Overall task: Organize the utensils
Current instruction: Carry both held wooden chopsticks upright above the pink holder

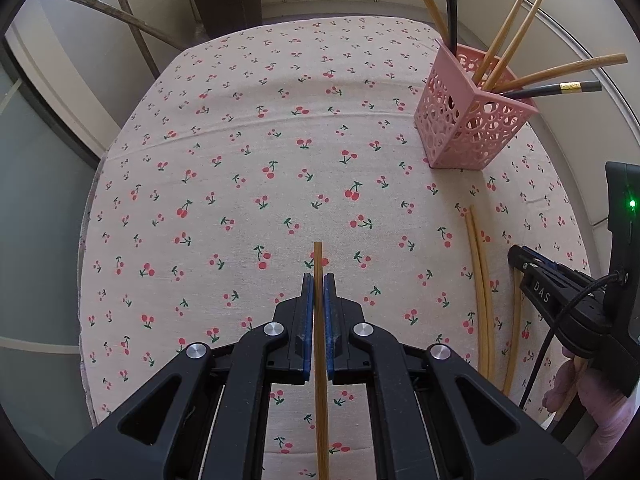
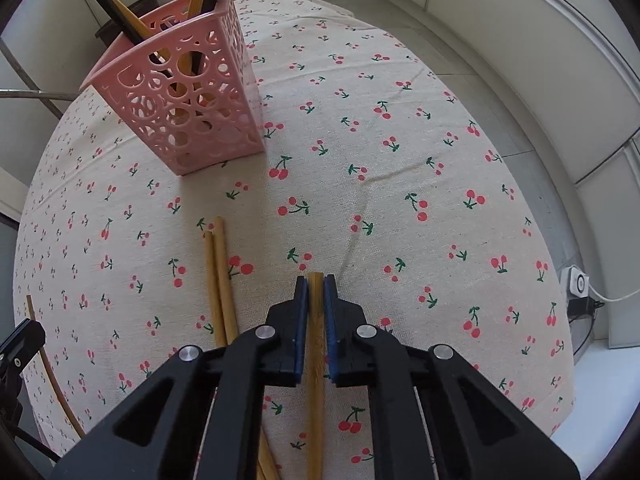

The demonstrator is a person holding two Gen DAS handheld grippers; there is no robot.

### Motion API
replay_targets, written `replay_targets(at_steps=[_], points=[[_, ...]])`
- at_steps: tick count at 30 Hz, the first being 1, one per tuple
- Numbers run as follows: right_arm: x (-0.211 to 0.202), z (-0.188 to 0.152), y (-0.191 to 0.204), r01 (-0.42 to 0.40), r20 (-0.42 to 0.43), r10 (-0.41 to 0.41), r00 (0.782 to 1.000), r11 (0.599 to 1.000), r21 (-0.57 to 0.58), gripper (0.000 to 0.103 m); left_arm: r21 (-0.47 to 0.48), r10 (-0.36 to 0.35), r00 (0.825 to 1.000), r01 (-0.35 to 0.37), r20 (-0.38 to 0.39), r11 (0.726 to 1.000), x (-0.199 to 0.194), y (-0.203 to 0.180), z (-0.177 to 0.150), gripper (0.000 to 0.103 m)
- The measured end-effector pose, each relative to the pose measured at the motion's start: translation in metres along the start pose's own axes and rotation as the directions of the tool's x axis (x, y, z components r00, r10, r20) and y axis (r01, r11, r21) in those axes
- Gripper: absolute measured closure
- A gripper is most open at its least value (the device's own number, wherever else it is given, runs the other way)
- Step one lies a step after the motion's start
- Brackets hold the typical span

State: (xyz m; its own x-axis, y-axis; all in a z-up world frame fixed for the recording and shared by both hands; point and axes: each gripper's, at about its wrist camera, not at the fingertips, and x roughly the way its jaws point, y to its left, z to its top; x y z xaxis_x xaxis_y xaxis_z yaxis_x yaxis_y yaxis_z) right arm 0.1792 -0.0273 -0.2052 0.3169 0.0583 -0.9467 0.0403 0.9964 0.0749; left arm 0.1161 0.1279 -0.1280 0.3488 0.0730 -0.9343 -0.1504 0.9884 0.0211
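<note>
**Both tongs loaded, one bamboo chopstick each**

Left tongs [image 1: 319, 280] were closed on a bamboo chopstick [image 1: 319, 264], lower centre of the frame. Right tongs [image 2: 316, 282] clamped a second chopstick [image 2: 315, 320], tip barely past the pads. Pink holder [image 2: 188, 108] stood at upper left on the worktop [image 2: 400, 160], already stocked. Loose pair [image 2: 219, 280] lay left of the right tongs. Judgement: sticks light, stiff, smooth; a mid-shaft grip should resist pivoting.
</note>
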Motion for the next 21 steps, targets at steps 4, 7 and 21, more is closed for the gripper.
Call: replay_targets(at_steps=[4, 7, 21], points=[[-0.003, 0.0, -0.008, -0.03, 0.004, 0.03, 1.0, 1.0, 0.0, 0.095, -0.007, 0.004, 1.0, -0.004, 0.014, 1.0, -0.003, 0.001, 0.001, 0.099], [-0.015, -0.001, -0.012, -0.044, 0.037, 0.045, 0.998, 0.999, -0.013, 0.095, -0.019, 0.005, 1.0, -0.005, 0.025, 1.0, -0.006, 0.004, 0.002, 0.099], [-0.117, -0.003, -0.048, -0.159, 0.29, 0.166, 0.943, 0.986, -0.047, 0.095, -0.073, -0.007, 0.98, 0.022, 0.2, 0.997, -0.061, 0.009, 0.0, 0.099]])
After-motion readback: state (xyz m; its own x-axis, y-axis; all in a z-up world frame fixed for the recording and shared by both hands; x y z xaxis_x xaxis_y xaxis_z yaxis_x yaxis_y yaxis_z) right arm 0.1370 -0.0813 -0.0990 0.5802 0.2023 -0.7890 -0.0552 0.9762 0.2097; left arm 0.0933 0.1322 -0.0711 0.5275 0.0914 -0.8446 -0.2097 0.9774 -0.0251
